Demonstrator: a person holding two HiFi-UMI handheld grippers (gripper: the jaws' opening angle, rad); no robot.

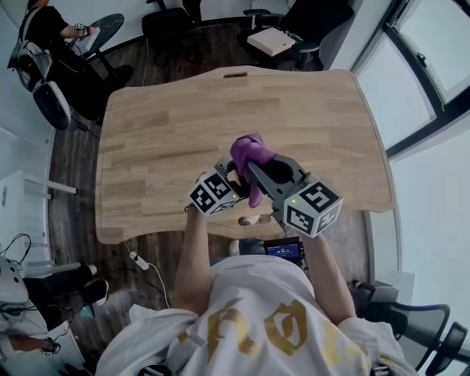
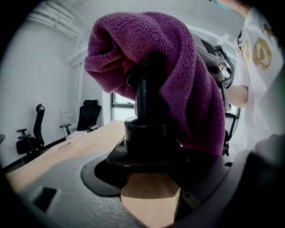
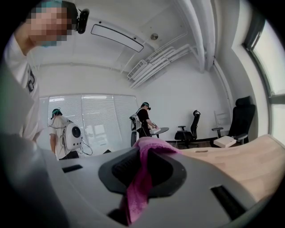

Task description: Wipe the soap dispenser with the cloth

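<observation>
Both grippers are raised over the front edge of the wooden table (image 1: 169,125). My left gripper (image 2: 149,167) is shut on a black soap dispenser (image 2: 144,133), which stands upright between its jaws. A purple cloth (image 2: 178,80) is draped over the dispenser's pump head and hangs down its right side. My right gripper (image 3: 144,171) is shut on that cloth (image 3: 139,182), pinched between its dark pads. In the head view the cloth (image 1: 250,156) bunches between the left gripper (image 1: 229,176) and the right gripper (image 1: 268,172), and it hides the dispenser.
Office chairs (image 1: 165,22) stand beyond the table's far edge, one with a white box (image 1: 272,40) on it. A person (image 1: 51,29) sits at a small round table at the far left. Windows (image 1: 433,66) run along the right. A power strip (image 1: 137,259) lies on the floor.
</observation>
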